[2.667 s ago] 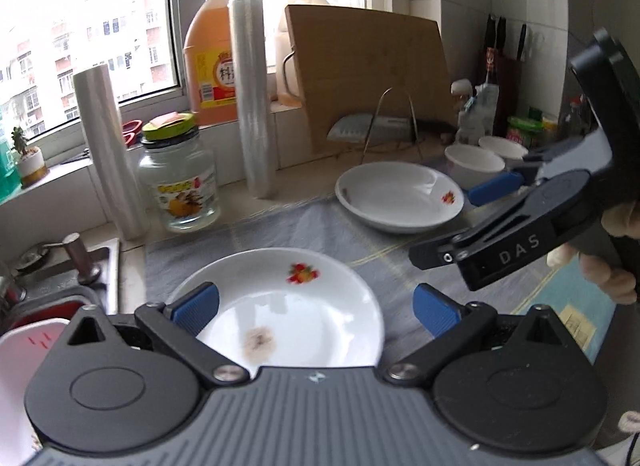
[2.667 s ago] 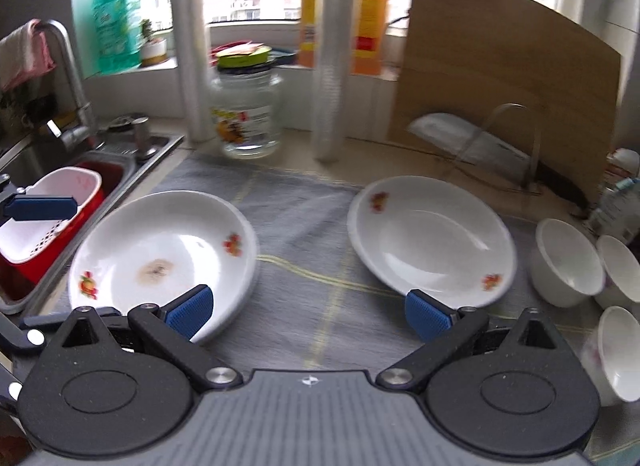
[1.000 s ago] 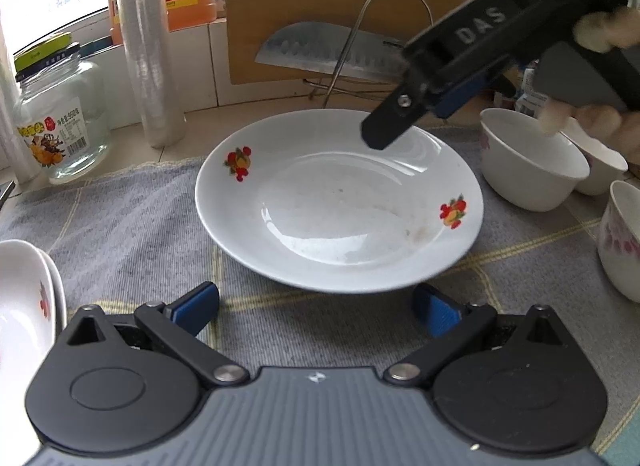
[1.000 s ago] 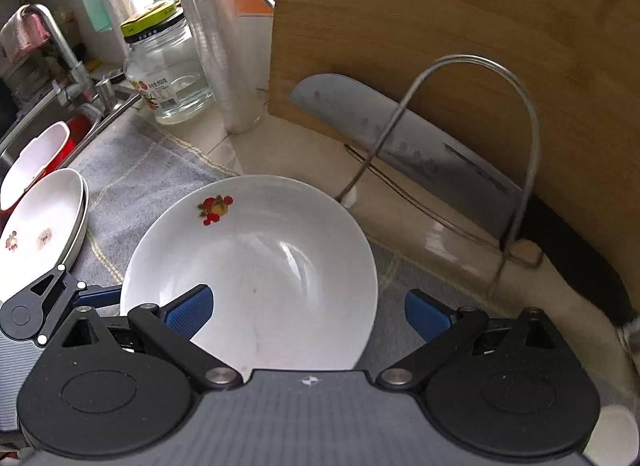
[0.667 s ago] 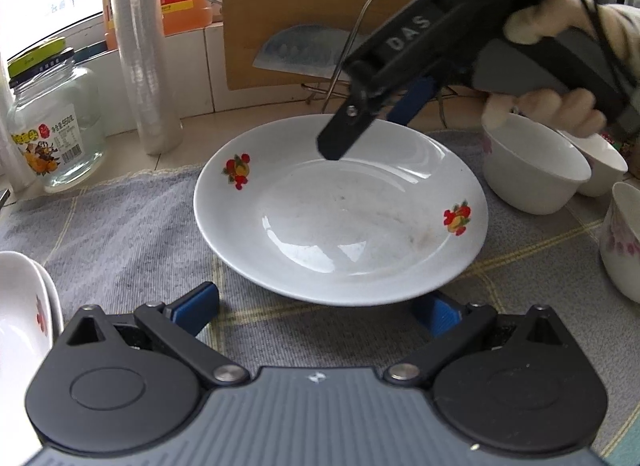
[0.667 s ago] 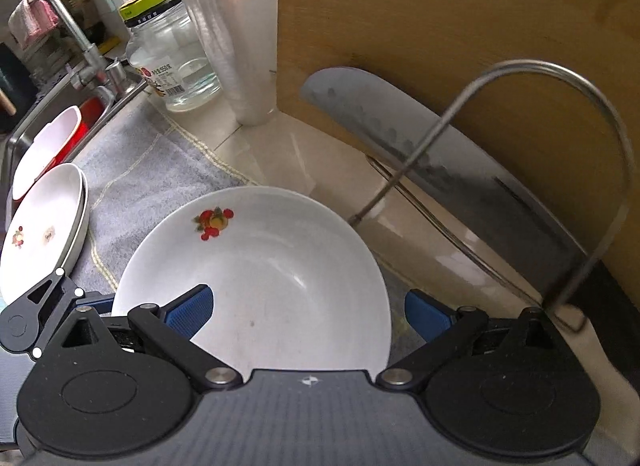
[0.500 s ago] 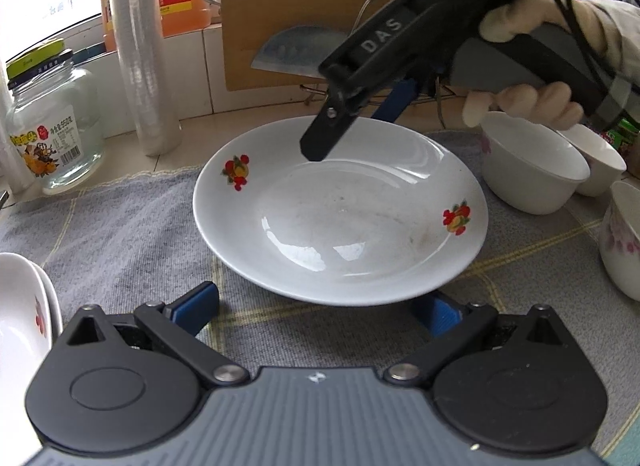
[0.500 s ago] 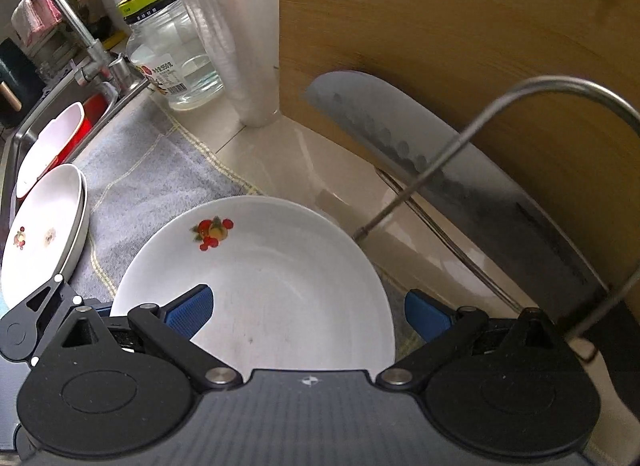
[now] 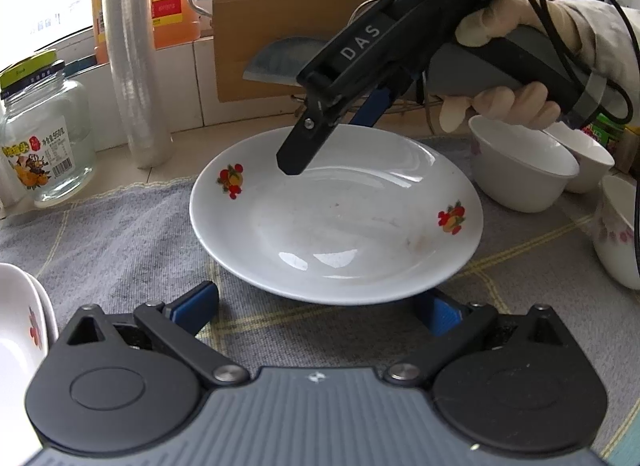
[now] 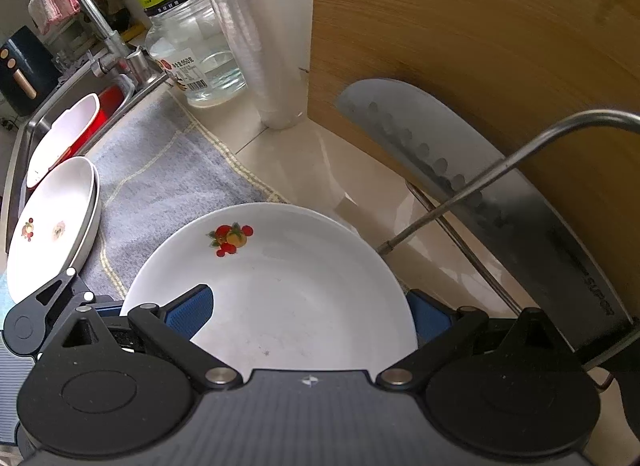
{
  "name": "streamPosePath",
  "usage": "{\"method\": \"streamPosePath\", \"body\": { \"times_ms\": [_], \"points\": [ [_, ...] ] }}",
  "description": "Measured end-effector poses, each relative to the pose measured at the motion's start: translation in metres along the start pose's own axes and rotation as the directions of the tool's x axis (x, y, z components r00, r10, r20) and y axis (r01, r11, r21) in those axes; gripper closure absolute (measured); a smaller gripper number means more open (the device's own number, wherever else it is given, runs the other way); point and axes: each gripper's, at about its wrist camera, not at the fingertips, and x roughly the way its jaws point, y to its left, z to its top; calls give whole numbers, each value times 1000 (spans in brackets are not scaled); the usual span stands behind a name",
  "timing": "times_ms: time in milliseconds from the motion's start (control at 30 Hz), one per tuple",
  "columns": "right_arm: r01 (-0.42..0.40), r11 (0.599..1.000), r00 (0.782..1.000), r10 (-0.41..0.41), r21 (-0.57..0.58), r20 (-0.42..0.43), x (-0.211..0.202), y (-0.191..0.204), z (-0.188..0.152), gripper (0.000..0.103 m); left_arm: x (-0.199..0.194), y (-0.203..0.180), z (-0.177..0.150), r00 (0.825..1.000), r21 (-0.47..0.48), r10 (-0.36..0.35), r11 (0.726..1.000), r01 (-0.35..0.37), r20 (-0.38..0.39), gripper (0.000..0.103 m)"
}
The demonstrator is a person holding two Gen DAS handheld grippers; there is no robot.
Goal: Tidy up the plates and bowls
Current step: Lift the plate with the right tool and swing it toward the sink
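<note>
Plate (image 9: 340, 225): white, fruit prints on the rim, centre of the left wrist view, resting on the grey cloth; lower centre of the right wrist view (image 10: 288, 286).
Left gripper (image 9: 316, 310): bottom of the left wrist view, jaws spread wide, blue pads (image 9: 196, 306) level with the near rim of the plate, right pad partly hidden under that rim; contact with the plate not clear.
Right gripper (image 10: 308, 314): bottom of the right wrist view, jaws wide, one blue pad over the plate's inside, the other behind its far rim; also seen from the side in the upper middle of the left wrist view (image 9: 320, 133), one dark finger tip over the plate's far side.
Hand (image 9: 508, 65): light glove, upper right of the left wrist view, around the right gripper's handle.
Stacked plates (image 10: 52, 221): left edge of the right wrist view, on the cloth beside the sink.
Bowls (image 9: 520, 165): white, right side of the left wrist view, just beside the plate.
Grey cloth (image 9: 120, 234): spread over the table under plates and bowls.
Jar (image 9: 40, 137): glass, yellow-green lid, left edge of the left wrist view.
Cutting board (image 10: 500, 57): wooden, upright, upper right of the right wrist view, cleaver (image 10: 440, 161) leaning on it behind a wire stand (image 10: 500, 169).
</note>
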Motion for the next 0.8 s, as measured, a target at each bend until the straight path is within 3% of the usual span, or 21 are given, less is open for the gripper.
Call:
{"method": "streamPosePath", "body": {
  "times_ms": [200, 333, 800],
  "points": [
    [2, 1000, 1000, -3, -17, -9, 0, 1, -1, 0, 0, 0, 6, 999, 12, -1, 1000, 1, -39, 1],
    [-2, 1000, 1000, 2, -27, -20, 2, 0, -1, 0, -1, -3, 9, 1000, 57, -4, 998, 6, -20, 1],
    [-67, 997, 997, 66, -29, -38, 1, -6, 1, 0, -3, -2, 11, 998, 47, -58, 997, 59, -11, 1]
  ]
}}
